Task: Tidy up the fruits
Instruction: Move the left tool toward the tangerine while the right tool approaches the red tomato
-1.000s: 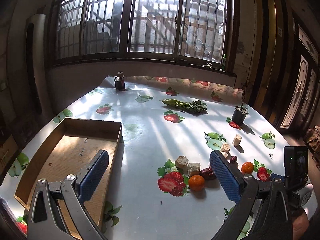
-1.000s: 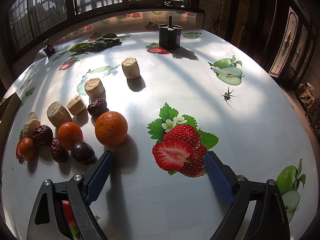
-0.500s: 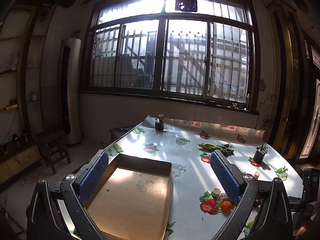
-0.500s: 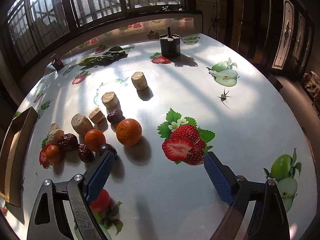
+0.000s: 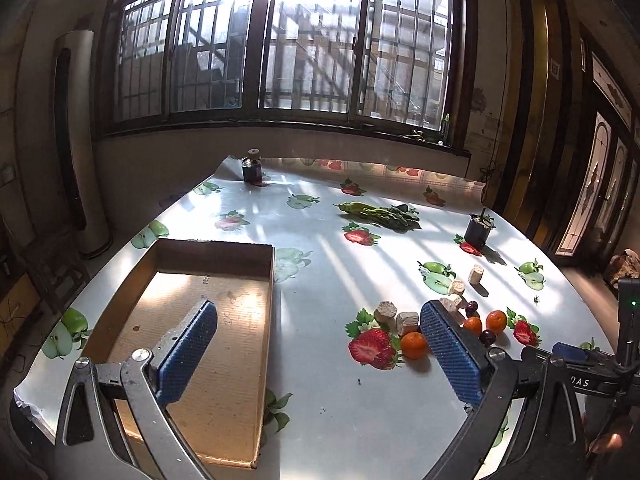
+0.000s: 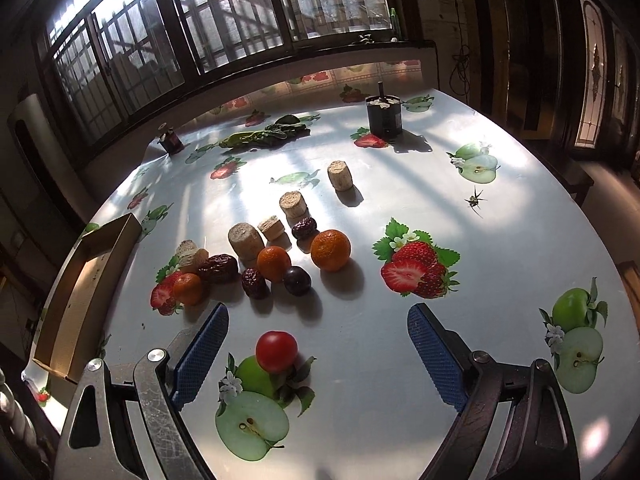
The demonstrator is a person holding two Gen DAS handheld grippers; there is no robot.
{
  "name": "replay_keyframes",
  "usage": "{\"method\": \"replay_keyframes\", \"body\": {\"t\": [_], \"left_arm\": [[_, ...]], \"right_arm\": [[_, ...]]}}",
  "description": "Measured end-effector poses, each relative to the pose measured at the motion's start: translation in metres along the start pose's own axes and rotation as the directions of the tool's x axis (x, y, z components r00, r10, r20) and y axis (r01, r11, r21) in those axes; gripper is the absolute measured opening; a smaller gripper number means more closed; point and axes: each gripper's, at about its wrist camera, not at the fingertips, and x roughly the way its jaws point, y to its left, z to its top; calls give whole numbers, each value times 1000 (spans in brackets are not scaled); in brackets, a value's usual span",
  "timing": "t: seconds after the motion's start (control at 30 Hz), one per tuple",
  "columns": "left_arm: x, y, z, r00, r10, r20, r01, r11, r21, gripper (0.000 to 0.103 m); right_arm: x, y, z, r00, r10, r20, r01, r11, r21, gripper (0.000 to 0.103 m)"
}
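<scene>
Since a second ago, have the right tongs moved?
Yes. The right tongs have backed away from the largest orange, and a red tomato now sits between the tips.

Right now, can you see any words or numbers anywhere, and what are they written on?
"DAS": white letters on the black body of the right gripper, at the edge of the left camera's view; the word may be cut off.
Faint scribbles on the floor of the cardboard box: too blurred to read.
Nothing readable on the tablecloth or the black pot.
</scene>
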Motion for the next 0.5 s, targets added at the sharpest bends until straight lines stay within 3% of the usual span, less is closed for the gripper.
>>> {"method": "replay_keyframes", "body": {"t": [0.27,0.43,0.5], "left_arm": [[42,-22,-18,988,-37,-147,42,999,31,101],[68,-37,-25,971,-58,-234,78,994,74,73],[75,-40,-28,964,-67,-257,90,993,76,72]], "right_arm": [[8,8,-7,999,7,-36,-10,997,-78,93],[17,27,-10,998,1,-64,-12,985,-175,92],[18,32,-10,998,9,-67,-22,979,-201,92]]}}
